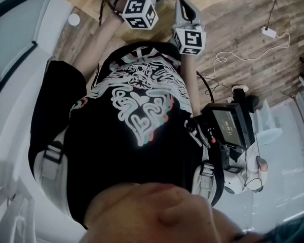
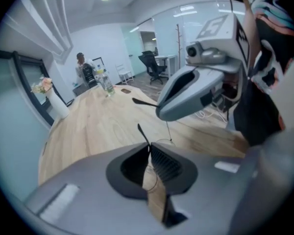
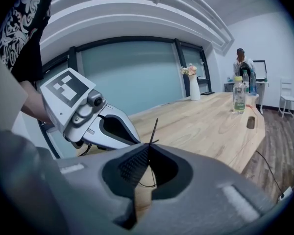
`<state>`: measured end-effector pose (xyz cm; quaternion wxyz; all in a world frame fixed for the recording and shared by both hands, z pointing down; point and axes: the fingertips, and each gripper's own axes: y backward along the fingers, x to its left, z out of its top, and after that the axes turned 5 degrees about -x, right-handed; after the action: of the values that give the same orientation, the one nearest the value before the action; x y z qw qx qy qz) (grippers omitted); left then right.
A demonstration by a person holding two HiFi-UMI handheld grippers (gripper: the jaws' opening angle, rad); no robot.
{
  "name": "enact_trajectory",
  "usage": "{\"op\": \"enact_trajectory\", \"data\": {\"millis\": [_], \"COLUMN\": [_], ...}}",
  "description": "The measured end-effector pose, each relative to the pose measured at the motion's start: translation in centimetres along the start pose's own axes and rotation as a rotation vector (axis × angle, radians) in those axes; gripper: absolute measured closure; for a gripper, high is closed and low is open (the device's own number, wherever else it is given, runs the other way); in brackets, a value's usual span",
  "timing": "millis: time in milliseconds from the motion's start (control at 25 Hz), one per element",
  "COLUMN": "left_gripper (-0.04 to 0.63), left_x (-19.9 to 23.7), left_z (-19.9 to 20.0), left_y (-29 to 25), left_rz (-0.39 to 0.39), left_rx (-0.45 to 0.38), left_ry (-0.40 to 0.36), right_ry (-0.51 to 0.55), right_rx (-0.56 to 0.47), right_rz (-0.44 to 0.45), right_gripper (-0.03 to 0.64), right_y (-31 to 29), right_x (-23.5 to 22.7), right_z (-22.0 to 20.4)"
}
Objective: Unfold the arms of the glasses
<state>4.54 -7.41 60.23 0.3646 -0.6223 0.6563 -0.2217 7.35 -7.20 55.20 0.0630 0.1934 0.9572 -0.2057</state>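
The glasses are thin and black, and only parts of them show. One arm [image 2: 142, 132] sticks up from my left gripper [image 2: 148, 148], whose jaws are pressed together on it, with a thin wire loop [image 2: 162, 142] just beyond. Another arm [image 3: 153, 129] rises from my right gripper [image 3: 149, 151], also shut on it. In the left gripper view the right gripper [image 2: 159, 112] hovers close above the table with a black tip [image 2: 143, 102] poking out. The head view shows both marker cubes [image 1: 139, 11] [image 1: 189, 39] in front of the person's chest; the glasses are not clear there.
A long wooden table [image 2: 98, 121] carries a vase of flowers [image 3: 193, 84], bottles [image 3: 239, 94] and a small dark object [image 3: 250, 123]. A person [image 2: 83, 67] stands at its far end. A screen device [image 1: 228, 125] hangs at the waist; a cable and power strip [image 1: 268, 32] lie on the floor.
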Motion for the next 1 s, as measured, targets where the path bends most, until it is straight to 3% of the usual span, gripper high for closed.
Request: {"op": "enact_trajectory", "data": {"millis": [240, 560, 1000], "left_gripper": [0.592, 0.591, 0.592], "left_x": [1.8, 5.8, 7.1], "left_z": [0.4, -1.7, -2.9], "left_y": [1.6, 2.4, 2.4], "left_rz": [0.086, 0.147, 0.176], "left_rx": [-0.081, -0.109, -0.158], "left_ry": [0.179, 0.299, 0.486], "right_ry": [0.004, 0.017, 0.031], "right_rx": [0.007, 0.035, 0.016], "right_rz": [-0.015, -0.019, -0.024], "right_gripper": [0.614, 0.614, 0.614], "right_y": [0.7, -0.9, -1.2], "right_x": [-0.6, -1.2, -2.1], "right_z": [-0.2, 0.0, 0.6]}}
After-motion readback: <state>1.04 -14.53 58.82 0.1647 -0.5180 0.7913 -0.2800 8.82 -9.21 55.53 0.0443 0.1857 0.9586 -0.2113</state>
